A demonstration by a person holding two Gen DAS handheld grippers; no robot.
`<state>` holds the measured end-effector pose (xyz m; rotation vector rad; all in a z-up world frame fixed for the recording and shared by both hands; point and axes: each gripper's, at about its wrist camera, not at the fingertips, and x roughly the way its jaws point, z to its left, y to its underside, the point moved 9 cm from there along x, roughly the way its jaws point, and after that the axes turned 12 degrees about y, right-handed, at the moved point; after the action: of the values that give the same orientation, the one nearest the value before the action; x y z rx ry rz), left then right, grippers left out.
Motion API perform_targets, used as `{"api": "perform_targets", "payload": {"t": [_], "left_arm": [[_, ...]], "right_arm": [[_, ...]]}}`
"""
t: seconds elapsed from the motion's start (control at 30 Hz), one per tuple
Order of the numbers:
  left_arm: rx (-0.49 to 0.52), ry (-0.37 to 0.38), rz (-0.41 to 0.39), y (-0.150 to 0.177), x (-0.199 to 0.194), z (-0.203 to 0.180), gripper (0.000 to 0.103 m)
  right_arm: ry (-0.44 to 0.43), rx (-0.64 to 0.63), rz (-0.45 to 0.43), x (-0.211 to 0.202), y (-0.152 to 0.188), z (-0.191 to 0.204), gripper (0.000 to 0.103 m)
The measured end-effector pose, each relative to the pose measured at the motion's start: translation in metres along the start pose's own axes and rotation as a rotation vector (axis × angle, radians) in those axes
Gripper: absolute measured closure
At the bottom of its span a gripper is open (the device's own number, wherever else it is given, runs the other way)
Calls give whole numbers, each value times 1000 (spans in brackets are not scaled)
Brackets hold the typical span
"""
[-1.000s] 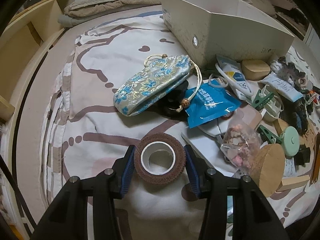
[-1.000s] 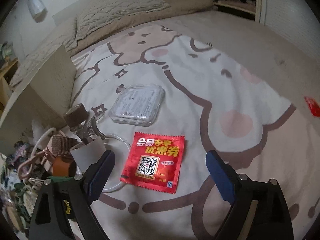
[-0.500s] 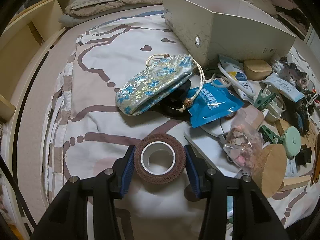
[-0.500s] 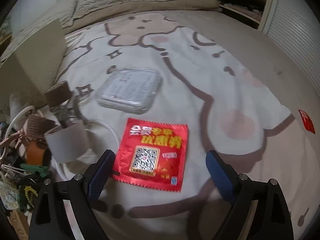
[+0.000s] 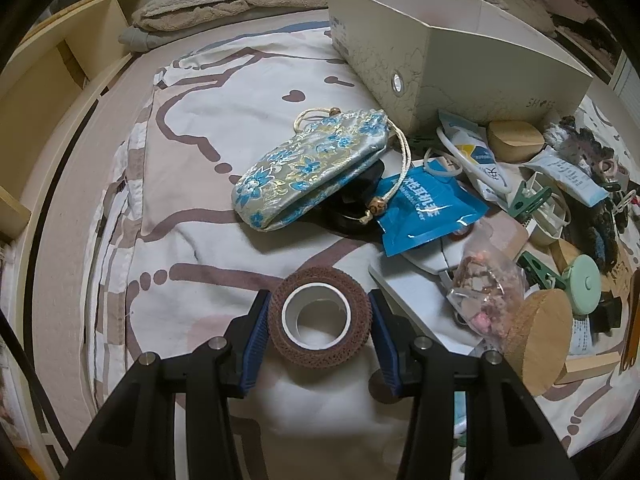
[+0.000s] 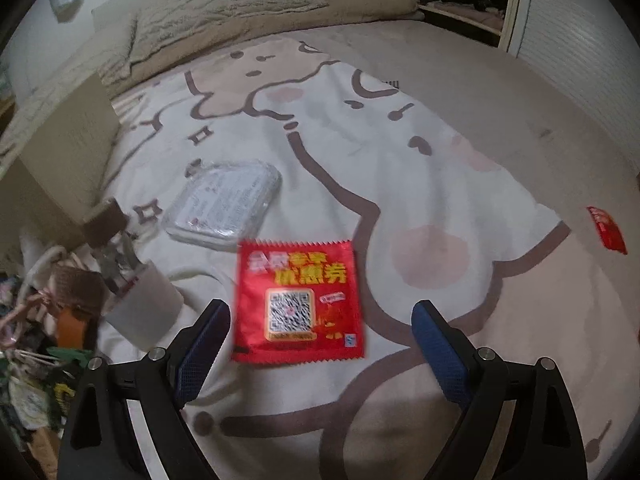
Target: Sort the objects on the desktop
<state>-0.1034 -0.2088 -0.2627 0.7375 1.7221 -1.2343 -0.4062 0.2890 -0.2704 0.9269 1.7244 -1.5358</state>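
My left gripper (image 5: 318, 322) is shut on a brown tape roll (image 5: 318, 322), its blue pads pressing both sides of the roll above the patterned bedsheet (image 5: 192, 168). Beyond it lie a blue floral pouch (image 5: 310, 168) and a blue sachet (image 5: 426, 210). My right gripper (image 6: 320, 340) stands open over the sheet, with the lower part of a red sachet (image 6: 298, 300) lying between its fingers, untouched. A clear plastic case (image 6: 224, 204) lies just past the sachet.
A beige file box (image 5: 460, 60) stands at the back. A heap of small items fills the right: cork lid (image 5: 538, 338), green clips (image 5: 530, 200), mint tape measure (image 5: 584, 284), bag of beads (image 5: 486, 296). A white cup (image 6: 144, 308) and another red sachet (image 6: 606, 230) flank the right gripper.
The right gripper has shifted so the red sachet now sits closer in and more between its fingers. The left gripper and its tape roll have stayed put.
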Motion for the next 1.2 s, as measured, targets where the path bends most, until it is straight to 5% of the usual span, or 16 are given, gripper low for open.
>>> {"api": "perform_targets", "payload": {"t": [0.63, 1.2], "left_arm": [[-31, 12, -9, -2, -1, 3, 55], [-111, 22, -87, -17, -24, 13, 55]], "right_arm": [[139, -25, 46, 26, -13, -15, 11], [62, -133, 35, 11, 7, -9, 11]]}}
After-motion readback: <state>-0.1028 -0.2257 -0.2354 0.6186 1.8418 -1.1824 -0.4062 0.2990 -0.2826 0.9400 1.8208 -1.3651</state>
